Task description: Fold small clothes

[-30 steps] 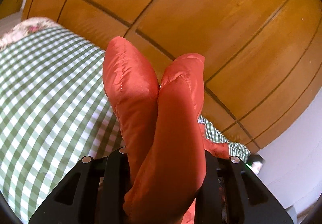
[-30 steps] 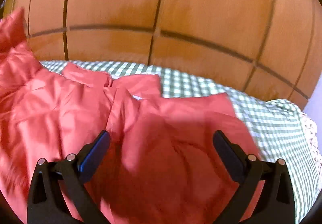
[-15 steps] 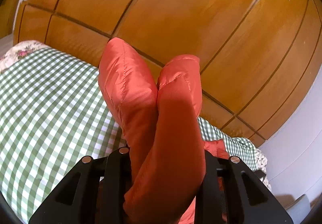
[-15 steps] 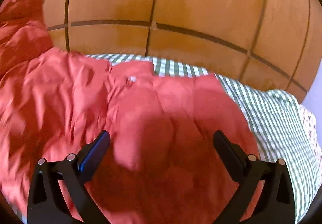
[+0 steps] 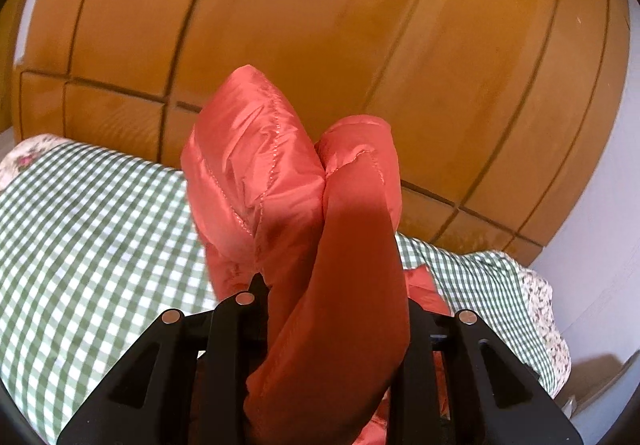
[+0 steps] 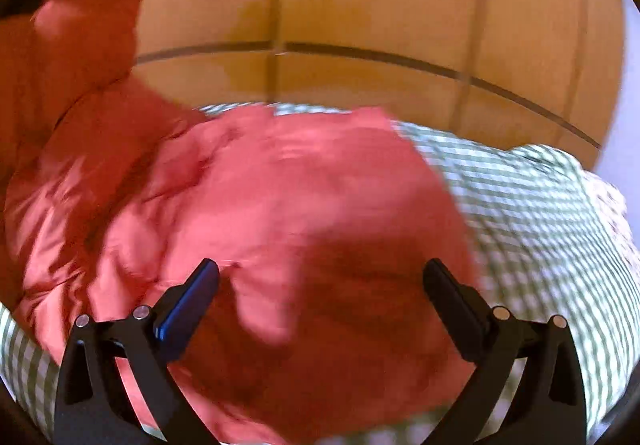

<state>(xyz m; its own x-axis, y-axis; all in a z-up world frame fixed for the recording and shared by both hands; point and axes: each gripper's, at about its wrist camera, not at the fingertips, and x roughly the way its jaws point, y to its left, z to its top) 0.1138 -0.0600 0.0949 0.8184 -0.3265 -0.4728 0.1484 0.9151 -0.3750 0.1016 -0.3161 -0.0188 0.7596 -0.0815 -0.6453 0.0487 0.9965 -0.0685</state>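
A bunched fold of the red jacket (image 5: 304,213) is clamped in the left claw (image 5: 332,309) and held up. The right claw (image 6: 320,285) is spread wide with nothing gripped; the jacket lies beneath it on the bed (image 6: 540,213).

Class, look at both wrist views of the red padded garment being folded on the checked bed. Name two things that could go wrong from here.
1. The left gripper pinches a thick, slippery bunch of the red garment; it may slide out mid-lift.
2. The right gripper hangs open above the garment, pinning nothing, so the part lying on the checked bedcover may drag and bunch up.
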